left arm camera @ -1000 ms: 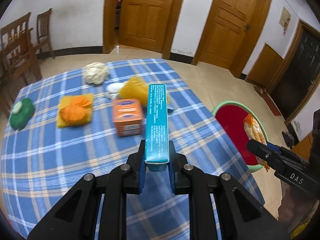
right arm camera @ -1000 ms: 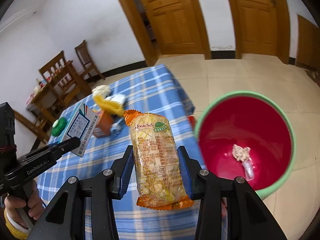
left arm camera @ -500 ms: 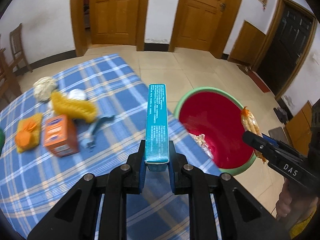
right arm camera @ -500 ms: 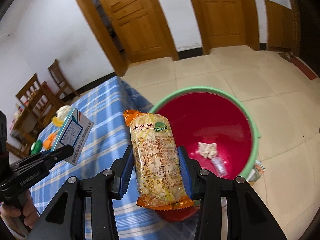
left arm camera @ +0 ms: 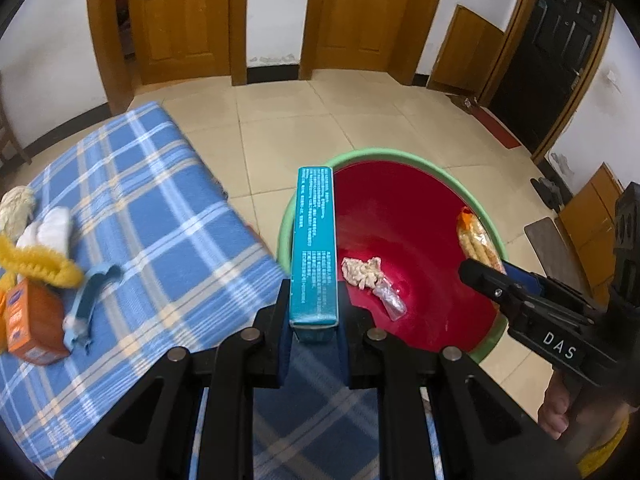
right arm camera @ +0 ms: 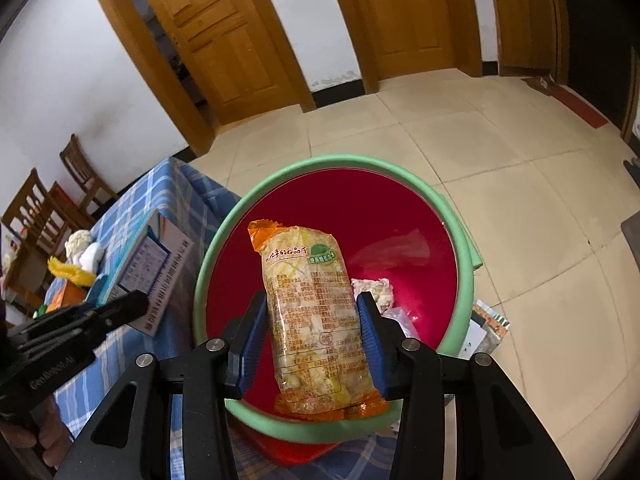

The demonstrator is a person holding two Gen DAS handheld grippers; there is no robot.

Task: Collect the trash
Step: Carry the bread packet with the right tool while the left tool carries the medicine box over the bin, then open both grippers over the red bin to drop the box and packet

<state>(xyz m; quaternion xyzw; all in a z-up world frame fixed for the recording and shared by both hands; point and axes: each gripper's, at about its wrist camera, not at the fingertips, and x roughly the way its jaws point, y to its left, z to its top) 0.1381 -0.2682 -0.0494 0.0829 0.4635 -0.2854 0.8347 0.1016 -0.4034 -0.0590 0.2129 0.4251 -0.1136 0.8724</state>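
Note:
My left gripper (left arm camera: 313, 328) is shut on a teal box (left arm camera: 313, 248), held upright at the table's right edge beside the basin. My right gripper (right arm camera: 311, 340) is shut on a yellow snack packet (right arm camera: 316, 316) and holds it above the red basin with a green rim (right arm camera: 466, 276). The basin (left arm camera: 404, 156) stands on the floor right of the table and holds a pale crumpled scrap (left arm camera: 362, 272) and a clear wrapper (left arm camera: 390, 300). The teal box also shows in the right wrist view (right arm camera: 154, 276), the snack packet in the left wrist view (left arm camera: 478, 240).
The blue plaid table (left arm camera: 152, 208) carries an orange box (left arm camera: 30, 324), a yellow fuzzy item (left arm camera: 44, 268), a white wad (left arm camera: 52, 226), a cream ball (left arm camera: 14, 204) and a light-blue clip (left arm camera: 90, 292). Packets (right arm camera: 486, 328) lie on the tiled floor by the basin. Wooden chairs (right arm camera: 52, 208) stand behind the table.
Both grippers have swung right, from over the table toward the basin. The snack packet now hangs over the basin's inside; the teal box is at its left rim.

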